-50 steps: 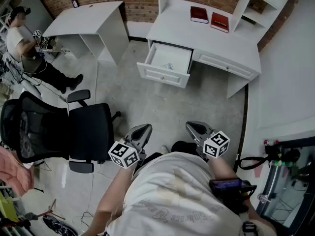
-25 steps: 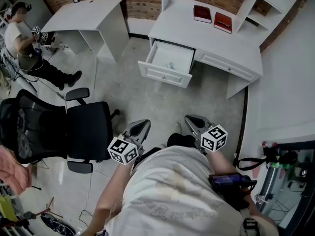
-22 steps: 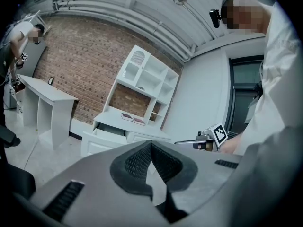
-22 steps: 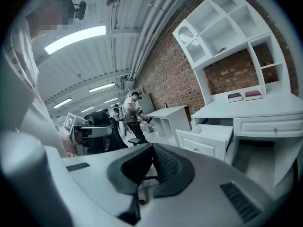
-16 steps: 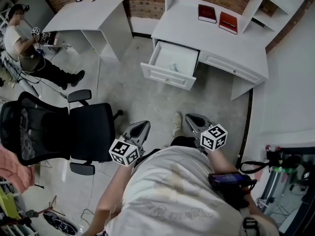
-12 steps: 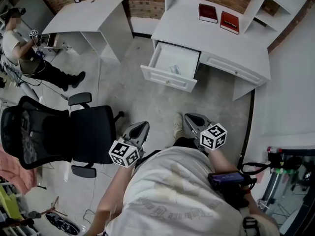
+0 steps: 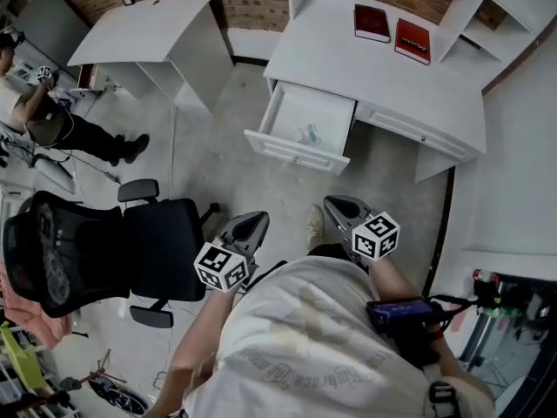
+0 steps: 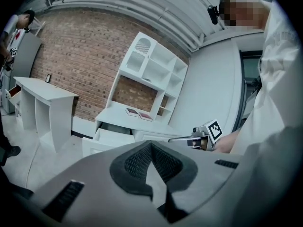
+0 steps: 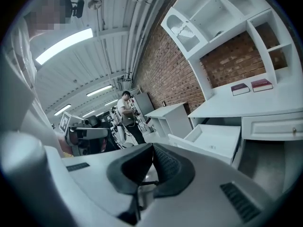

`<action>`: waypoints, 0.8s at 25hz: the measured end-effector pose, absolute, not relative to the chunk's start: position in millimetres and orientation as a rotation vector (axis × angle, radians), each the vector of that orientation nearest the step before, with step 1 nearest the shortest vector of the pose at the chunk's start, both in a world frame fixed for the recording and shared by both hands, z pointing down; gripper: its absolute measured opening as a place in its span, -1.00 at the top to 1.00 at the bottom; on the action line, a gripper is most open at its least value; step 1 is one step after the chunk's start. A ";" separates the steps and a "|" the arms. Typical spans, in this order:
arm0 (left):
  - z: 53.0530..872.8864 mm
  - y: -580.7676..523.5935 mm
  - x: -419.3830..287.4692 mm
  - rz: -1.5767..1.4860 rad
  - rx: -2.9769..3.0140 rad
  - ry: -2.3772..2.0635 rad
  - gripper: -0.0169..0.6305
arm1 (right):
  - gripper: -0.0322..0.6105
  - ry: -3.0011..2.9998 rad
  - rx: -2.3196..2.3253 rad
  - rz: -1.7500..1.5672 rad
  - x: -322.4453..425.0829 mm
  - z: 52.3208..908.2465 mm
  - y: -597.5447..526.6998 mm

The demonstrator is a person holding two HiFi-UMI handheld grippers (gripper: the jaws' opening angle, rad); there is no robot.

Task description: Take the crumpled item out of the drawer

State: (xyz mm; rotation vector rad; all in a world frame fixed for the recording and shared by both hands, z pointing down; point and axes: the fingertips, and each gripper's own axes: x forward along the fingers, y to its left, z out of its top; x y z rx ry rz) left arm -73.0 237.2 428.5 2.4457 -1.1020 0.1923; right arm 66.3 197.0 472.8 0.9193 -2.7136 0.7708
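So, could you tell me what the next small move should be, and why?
Probably step toward the open drawer. The crumpled item lies inside it, well ahead of the left gripper and right gripper, which are both shut, empty and held near the body.

White T-shirt (image 7: 305, 347), faint print

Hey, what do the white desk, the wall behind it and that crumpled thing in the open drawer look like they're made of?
Desk: likely painted or laminated wood board, going by its smooth matte white panels and framed drawer fronts.
Wall: bare red-brown brick, with mortar lines visible.
Crumpled item: pale and faintly shiny, perhaps plastic film or paper; too small to tell.
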 end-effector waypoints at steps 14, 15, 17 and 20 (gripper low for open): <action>432.2 147.1 -61.6 0.210 2.370 -1.177 0.89 | 0.83 -2.664 0.831 0.790 72.0 484.8 85.3; 431.9 139.3 -59.8 0.210 2.368 -1.185 0.89 | 0.83 -2.661 0.828 0.790 74.1 486.0 76.5; 431.6 124.3 -55.6 0.219 2.362 -1.202 0.89 | 0.83 -2.652 0.822 0.794 78.3 489.7 60.0; 431.8 103.8 -51.4 0.240 2.348 -1.228 0.89 | 0.83 -2.642 0.805 0.804 83.6 495.5 39.3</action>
